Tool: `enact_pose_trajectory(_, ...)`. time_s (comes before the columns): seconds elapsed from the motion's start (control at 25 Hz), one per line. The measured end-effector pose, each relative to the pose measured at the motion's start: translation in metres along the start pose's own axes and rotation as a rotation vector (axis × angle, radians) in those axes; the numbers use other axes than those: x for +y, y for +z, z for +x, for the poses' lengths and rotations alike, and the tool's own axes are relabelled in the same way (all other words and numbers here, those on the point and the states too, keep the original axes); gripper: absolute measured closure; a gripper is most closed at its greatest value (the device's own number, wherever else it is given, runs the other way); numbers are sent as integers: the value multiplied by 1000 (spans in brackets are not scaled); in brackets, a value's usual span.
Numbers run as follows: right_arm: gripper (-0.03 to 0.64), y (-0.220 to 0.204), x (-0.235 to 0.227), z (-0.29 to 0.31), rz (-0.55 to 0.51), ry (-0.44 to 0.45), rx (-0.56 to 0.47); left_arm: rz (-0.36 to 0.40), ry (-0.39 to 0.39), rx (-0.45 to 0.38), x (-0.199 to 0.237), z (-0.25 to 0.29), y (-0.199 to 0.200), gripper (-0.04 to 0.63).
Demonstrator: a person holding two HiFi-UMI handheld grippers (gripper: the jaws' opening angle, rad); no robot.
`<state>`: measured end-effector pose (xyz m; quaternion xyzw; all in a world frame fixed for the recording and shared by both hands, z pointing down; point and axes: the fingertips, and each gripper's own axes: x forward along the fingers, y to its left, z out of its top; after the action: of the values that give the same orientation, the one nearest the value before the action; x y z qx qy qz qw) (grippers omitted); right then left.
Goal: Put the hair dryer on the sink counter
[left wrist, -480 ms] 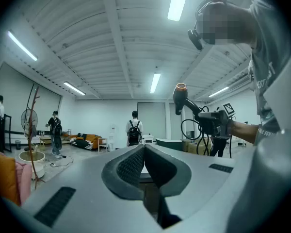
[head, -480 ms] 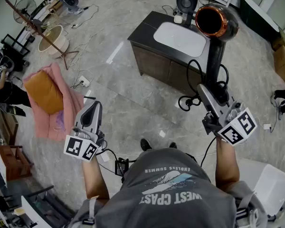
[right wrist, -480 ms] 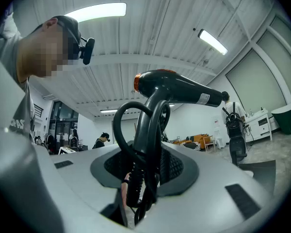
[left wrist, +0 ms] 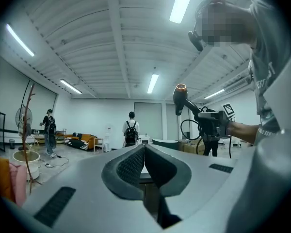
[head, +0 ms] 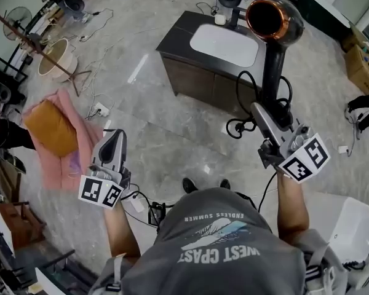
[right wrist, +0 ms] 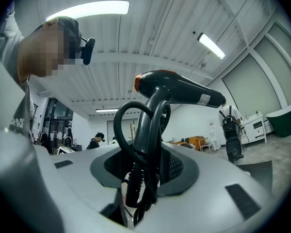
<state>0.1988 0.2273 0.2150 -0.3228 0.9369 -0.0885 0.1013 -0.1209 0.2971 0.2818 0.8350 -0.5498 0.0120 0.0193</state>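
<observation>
Hair dryer (head: pixel 272 48) stands upright in the right tongs (head: pixel 265 117), pinched low on its handle, cord looped beside it and barrel level at the top. The sink surface (head: pixel 175 42) lies ahead and to the left across open floor, well apart, so the right hand looks the one to carry it over. Its basin (head: pixel 224 45) appears empty; a small pale item at the back edge I cannot identify. Left tongs (head: pixel 112 141) are pressed together, empty.

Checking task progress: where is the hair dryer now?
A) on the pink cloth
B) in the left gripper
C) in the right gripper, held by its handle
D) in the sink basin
C: the right gripper is shut on the handle of the hair dryer, held off the sink counter.
</observation>
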Motion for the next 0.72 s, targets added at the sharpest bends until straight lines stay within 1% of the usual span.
enact_pose_trajectory(0.16, 460, -1, -4, -2, -4, -22, -4, 2, -22, -2, 1, 7, 0, 578)
enact_pose_trajectory(0.32, 460, -5, -3, 4, -12, -44, -7, 2, -43, -1, 11, 10, -3, 578)
enact_pose_trajectory(0.56, 460, -14, 5, 31, -35, -87, 6, -14, -96, -9, 40, 15, -6, 580)
enact_pose_trajectory(0.72, 460, -15, 7, 45, -30, -99, 1, -19, -102, -6, 56, 17, -8, 578)
